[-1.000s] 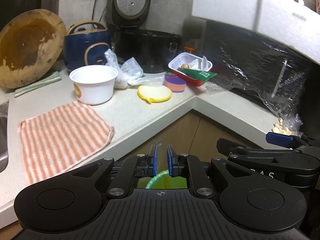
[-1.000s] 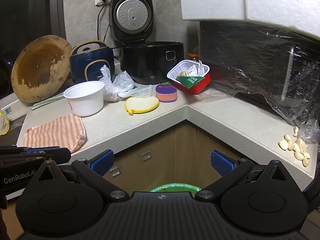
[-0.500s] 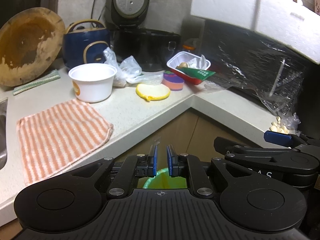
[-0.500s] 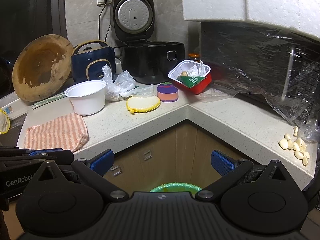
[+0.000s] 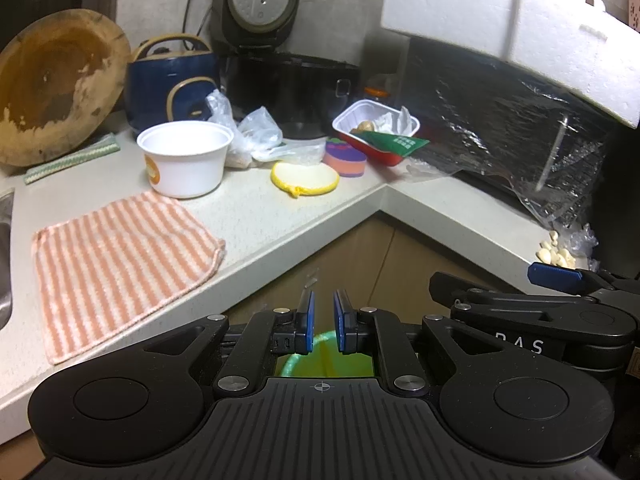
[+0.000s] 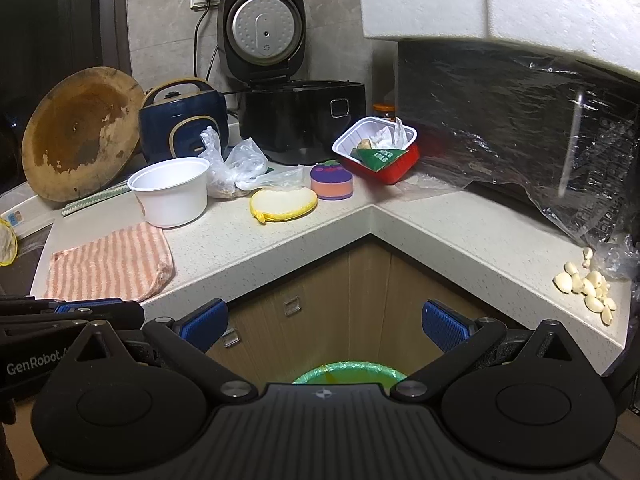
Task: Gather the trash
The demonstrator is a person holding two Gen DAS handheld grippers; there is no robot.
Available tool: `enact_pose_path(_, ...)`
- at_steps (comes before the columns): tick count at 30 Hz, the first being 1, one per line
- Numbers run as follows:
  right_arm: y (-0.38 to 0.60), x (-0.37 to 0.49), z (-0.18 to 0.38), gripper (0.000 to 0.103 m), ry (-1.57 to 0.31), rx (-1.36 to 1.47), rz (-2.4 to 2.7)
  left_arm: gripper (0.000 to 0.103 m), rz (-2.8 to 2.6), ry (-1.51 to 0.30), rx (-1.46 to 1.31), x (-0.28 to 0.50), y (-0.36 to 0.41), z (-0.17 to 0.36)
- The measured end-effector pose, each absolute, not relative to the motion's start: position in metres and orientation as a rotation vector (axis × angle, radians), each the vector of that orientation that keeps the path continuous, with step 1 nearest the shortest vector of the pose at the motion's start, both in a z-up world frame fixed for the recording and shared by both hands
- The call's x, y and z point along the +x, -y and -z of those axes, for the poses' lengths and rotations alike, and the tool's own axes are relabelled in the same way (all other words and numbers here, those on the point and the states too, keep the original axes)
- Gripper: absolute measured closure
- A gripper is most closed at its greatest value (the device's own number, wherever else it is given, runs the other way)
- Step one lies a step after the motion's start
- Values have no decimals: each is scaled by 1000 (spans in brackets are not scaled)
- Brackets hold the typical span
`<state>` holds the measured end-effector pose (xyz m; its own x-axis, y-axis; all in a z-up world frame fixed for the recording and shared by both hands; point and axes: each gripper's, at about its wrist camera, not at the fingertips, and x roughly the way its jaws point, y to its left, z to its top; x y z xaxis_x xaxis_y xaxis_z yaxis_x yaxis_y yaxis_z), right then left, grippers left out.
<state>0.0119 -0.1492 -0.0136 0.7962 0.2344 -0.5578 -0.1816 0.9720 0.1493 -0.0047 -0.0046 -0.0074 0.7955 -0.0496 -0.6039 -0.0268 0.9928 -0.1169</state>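
Left gripper (image 5: 322, 322): jaws nearly closed with a narrow gap, nothing between the pads, held over the green-lined bin (image 5: 320, 354) on the floor in the counter corner. Right gripper (image 6: 324, 326): jaws spread wide, empty, above the same bin (image 6: 348, 372). Trash on the counter (image 6: 304, 236): white cup (image 6: 170, 192) beside crumpled plastic bags (image 6: 234, 164), and a red tray (image 6: 380, 148) of scraps near the corner; striped cloth (image 6: 112, 264) lies nearer the left edge.
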Motion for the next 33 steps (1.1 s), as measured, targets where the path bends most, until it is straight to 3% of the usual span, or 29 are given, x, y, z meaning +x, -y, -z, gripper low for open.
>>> enact_pose_path(23,141,16,16,0,-626,63,-193,89,17,-661,-177,0,-9,14)
enact_pose_path(33,126,43,16,0,-635,34,-191,89,48,-684,-278,40,-44,23)
